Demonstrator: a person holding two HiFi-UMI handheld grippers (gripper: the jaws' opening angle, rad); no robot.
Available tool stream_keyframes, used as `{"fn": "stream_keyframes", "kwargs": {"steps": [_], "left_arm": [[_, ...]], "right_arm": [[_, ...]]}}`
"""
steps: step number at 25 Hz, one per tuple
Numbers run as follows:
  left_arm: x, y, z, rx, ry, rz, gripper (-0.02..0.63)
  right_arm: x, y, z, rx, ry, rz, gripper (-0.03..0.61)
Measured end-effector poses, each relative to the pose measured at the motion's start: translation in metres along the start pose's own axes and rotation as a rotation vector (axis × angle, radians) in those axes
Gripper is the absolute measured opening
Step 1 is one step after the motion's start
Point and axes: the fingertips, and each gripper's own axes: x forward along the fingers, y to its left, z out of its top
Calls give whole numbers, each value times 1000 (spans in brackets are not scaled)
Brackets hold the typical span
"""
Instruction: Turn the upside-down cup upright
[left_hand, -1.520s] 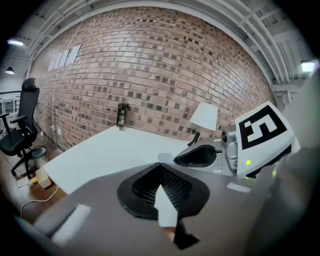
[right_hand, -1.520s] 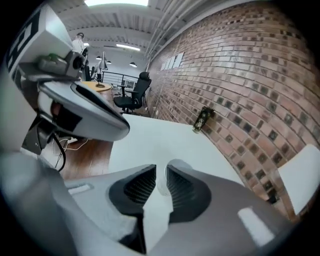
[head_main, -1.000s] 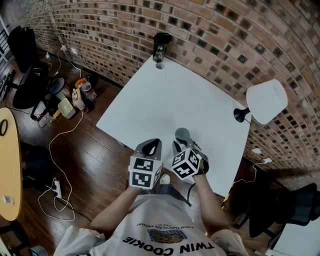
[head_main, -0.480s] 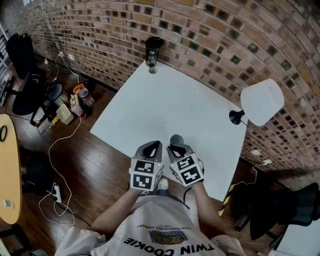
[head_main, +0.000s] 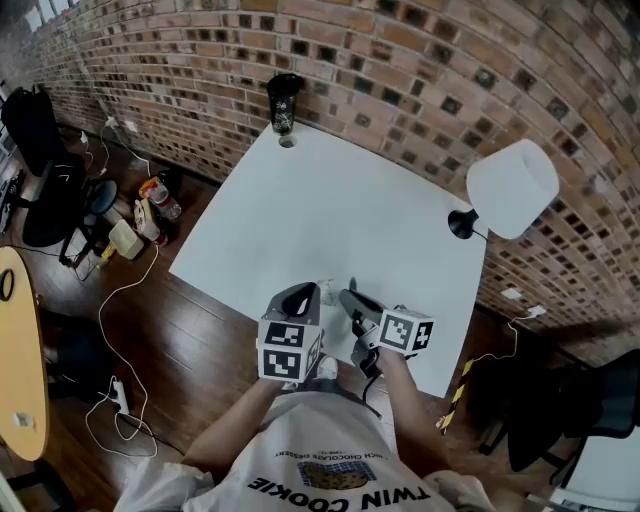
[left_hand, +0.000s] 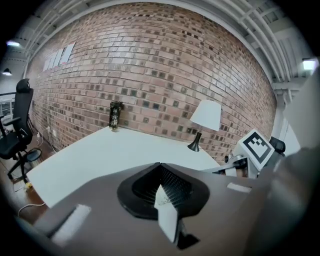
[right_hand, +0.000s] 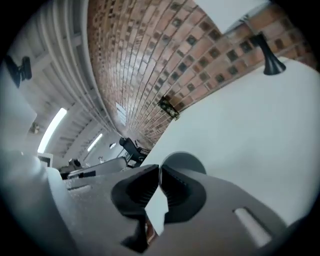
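**Left gripper** (head_main: 300, 295): idle over the near edge of the white table (head_main: 330, 200). Its fingers are pressed together on nothing, as the left gripper view confirms.

**Right gripper** (head_main: 355, 300), just beside it: jaws all but closed, apparently pinching the wall of the grey cup (right_hand: 186, 161). In the right gripper view the cup shows as a rounded grey shape directly behind the tips. In the head view the gripper hides most of it. The cup is thus at the near table edge, in the grip.

**Step in hand, as judged:** the turn-over itself, since the right gripper view sits strongly slanted against the tabletop.

**Next move:** it calls for completing the roll until the mouth faces up, lowering the base flat onto the table, and only then releasing.

**Containers:** the cup's inside is not visible. The dark tumbler (head_main: 283, 98) at the far corner stands upright, and its contents cannot be told.

**Far right:** a white-shaded lamp (head_main: 512, 188).
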Motion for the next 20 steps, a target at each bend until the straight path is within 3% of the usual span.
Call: {"fn": "stream_keyframes", "kwargs": {"steps": [3, 10, 17, 20], "left_arm": [[2, -4, 0, 5, 6, 2, 3], [4, -7, -1, 8, 12, 11, 3], [5, -6, -1, 10, 13, 23, 3], [6, -7, -1, 10, 11, 22, 3]], "right_arm": [[-5, -14, 2, 167, -64, 46, 21], [-10, -38, -1, 347, -118, 79, 23], [-9, -39, -10, 308, -84, 25, 31], [-8, -33, -10, 186, -56, -11, 40]]}}
